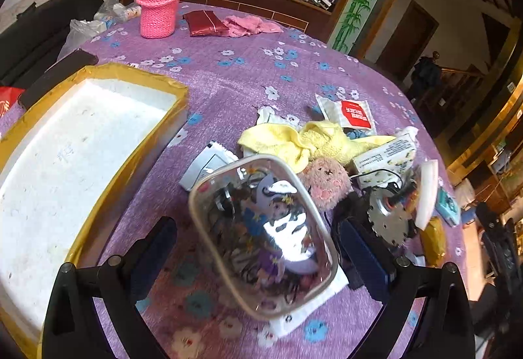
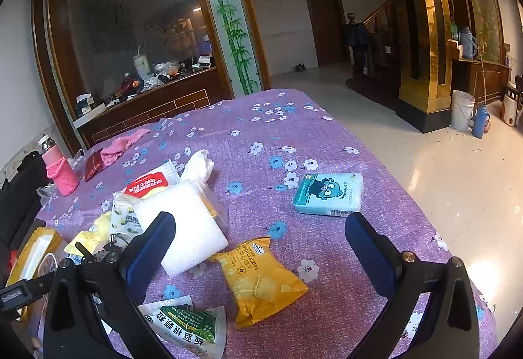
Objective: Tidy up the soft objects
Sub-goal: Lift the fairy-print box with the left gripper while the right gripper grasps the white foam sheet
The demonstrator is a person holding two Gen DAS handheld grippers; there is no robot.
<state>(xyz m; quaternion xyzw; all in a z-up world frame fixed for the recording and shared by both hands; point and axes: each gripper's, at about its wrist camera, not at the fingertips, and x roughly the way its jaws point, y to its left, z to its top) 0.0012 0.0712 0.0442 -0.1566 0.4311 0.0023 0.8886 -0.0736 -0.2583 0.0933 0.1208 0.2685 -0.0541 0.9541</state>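
Observation:
In the left wrist view, my left gripper [image 1: 261, 249] is open, its fingers on either side of a shiny clear pouch [image 1: 264, 228] with a cartoon figure on it; neither finger touches it. Just beyond lie a pink plush toy [image 1: 327, 184] and a crumpled yellow towel [image 1: 307, 140]. A pink cloth [image 1: 251, 24] lies at the table's far side. In the right wrist view, my right gripper [image 2: 261, 248] is open above a yellow cracker packet [image 2: 261, 277]. A white foam pad [image 2: 183, 228] sits by its left finger. The yellow towel [image 2: 94, 235] shows at the left.
A white foam box [image 1: 81, 163] edged with yellow tape stands left on the purple flowered tablecloth [image 1: 228, 81]. A pink knit-sleeved bottle [image 1: 160, 12] and red pouch [image 1: 204, 22] are far back. A blue tissue pack [image 2: 330, 194], green packet [image 2: 186, 323] and white crumpled cloth [image 2: 199, 166] lie around.

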